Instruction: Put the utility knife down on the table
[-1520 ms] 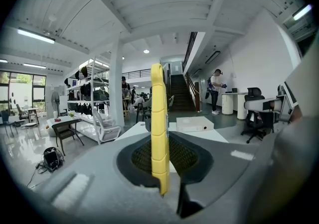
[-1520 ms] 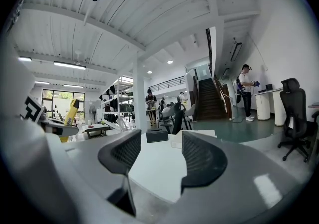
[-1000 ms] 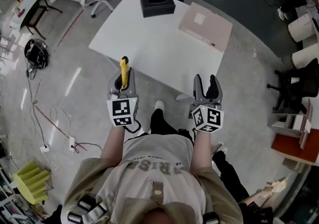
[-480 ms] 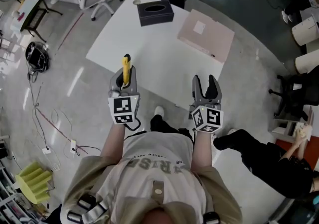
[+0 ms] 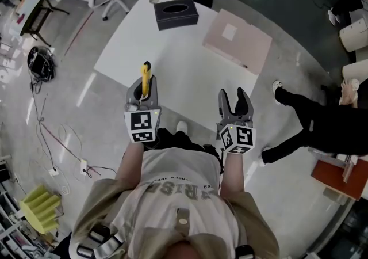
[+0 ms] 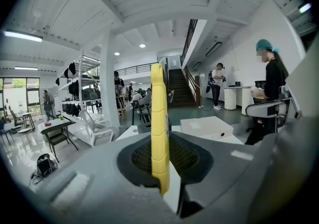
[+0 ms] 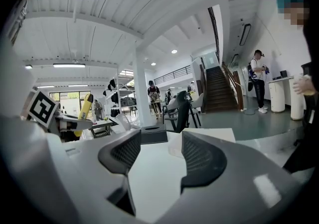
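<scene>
Clamping one utility knife (image 6: 159, 133), left tongs (image 5: 143, 86)

Operator in a short-sleeved beige T-shirt (image 5: 181, 194) with block lettering (image 5: 179, 192) across the chest, buckled shoulder straps (image 5: 98, 239) and dark trousers (image 5: 172, 140). The left gripper (image 5: 142, 84) and right gripper (image 5: 233, 93) are grey, with black ribbed pads (image 7: 122, 152); each carries a cube (image 5: 142, 126) of black-and-white square markers.

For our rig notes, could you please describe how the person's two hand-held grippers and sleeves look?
The left hand-held gripper and right hand-held gripper are grey, each with two curved jaws lined with dark textured pads and a white cube bearing black square markers. The short sleeves are beige.
</scene>
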`<state>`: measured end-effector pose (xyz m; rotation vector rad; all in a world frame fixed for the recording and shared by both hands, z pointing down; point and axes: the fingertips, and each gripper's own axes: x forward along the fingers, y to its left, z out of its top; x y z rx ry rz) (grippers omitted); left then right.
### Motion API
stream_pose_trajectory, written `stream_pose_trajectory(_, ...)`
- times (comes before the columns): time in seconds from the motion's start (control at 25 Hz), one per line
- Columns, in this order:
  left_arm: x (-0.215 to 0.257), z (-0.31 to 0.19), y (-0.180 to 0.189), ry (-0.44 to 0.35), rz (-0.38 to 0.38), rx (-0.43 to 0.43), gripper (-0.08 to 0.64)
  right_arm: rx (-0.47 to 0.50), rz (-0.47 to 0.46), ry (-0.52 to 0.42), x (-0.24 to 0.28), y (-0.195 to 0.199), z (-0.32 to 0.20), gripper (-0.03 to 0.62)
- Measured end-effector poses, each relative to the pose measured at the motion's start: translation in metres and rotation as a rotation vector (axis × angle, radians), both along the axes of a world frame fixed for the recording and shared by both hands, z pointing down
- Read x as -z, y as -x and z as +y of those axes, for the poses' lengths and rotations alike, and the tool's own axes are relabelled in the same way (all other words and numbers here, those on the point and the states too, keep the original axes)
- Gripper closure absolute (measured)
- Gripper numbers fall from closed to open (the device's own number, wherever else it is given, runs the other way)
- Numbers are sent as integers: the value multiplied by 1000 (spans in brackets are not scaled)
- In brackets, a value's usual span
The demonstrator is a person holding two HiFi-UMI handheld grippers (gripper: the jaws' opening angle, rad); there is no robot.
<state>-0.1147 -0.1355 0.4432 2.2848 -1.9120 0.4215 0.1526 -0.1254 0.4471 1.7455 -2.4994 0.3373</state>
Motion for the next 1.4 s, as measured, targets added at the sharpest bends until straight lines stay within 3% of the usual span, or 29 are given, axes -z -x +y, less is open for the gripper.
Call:
stream_pose_trajectory(0.4,-19,-20,-11,36,19,-73,522,13,32,39,-15,16,-7,350)
stream_pose_trajectory(0.6,-15,-41,-19,42,1,-166,523,17,39,37,-11,27,-20,350)
stream_pose_trajectory(0.76,-19,-50,-31,82,-6,-290,522,48,44,31,-6,37,-26,350)
stream_pose_trajectory(1.12,-50,-62,-52,173,-154,-547,522,163,141,37,-3,52,-42,350)
stream_pose_trajectory(1.4,-72,-64,-68,220,-267,-713,522,341,254,55,-6,72,-45,350)
